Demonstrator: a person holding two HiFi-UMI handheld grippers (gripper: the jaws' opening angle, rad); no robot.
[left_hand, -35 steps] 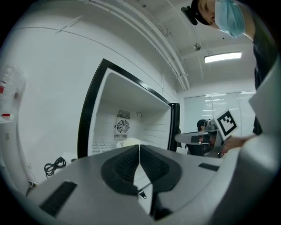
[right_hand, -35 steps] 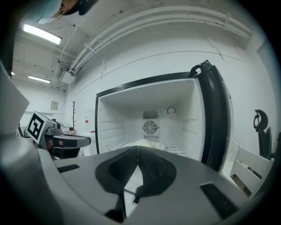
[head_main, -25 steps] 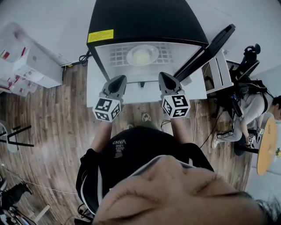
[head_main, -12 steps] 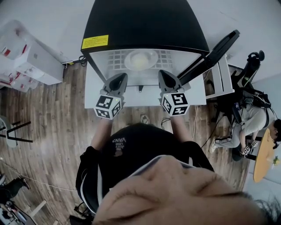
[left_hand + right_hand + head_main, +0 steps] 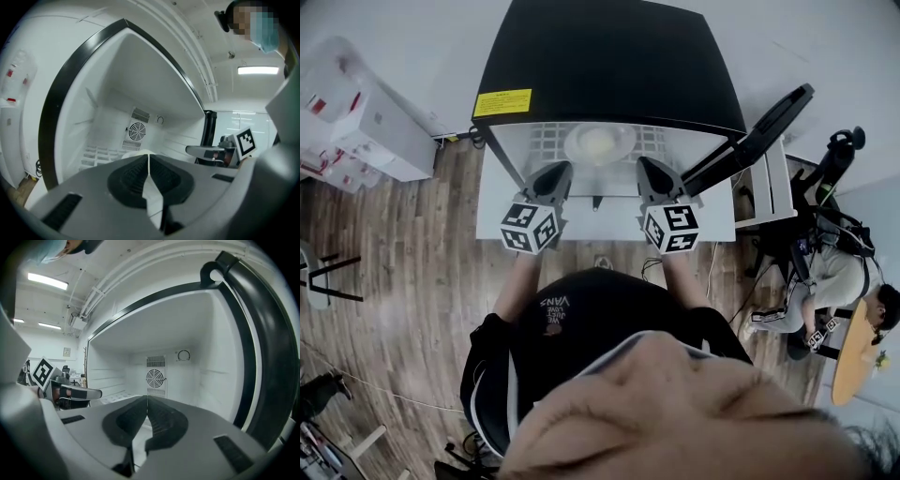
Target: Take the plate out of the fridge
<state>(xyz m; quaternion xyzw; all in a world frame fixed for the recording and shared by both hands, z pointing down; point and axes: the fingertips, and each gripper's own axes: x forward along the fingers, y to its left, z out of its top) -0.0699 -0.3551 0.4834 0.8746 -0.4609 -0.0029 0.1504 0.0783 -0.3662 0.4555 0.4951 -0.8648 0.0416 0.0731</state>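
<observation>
White plate (image 5: 600, 143) sits inside the open fridge (image 5: 609, 66); left gripper (image 5: 551, 178) and right gripper (image 5: 653, 175), both pressed together and empty, hover before the fridge.

The fridge (image 5: 609, 66) is black outside and white inside, with a yellow label (image 5: 502, 102). The plate (image 5: 598, 143) is white. The floor (image 5: 412, 272) is brown wood-grain.

A wooden floor (image 5: 403, 272) spreads below, with white boxes (image 5: 375, 131) stacked by the wall at the view's left. At the right a person (image 5: 836, 270) sits near a round wooden table (image 5: 848, 361). Overhead, a strip light (image 5: 45, 281) glows beside ceiling pipes (image 5: 100, 291).
</observation>
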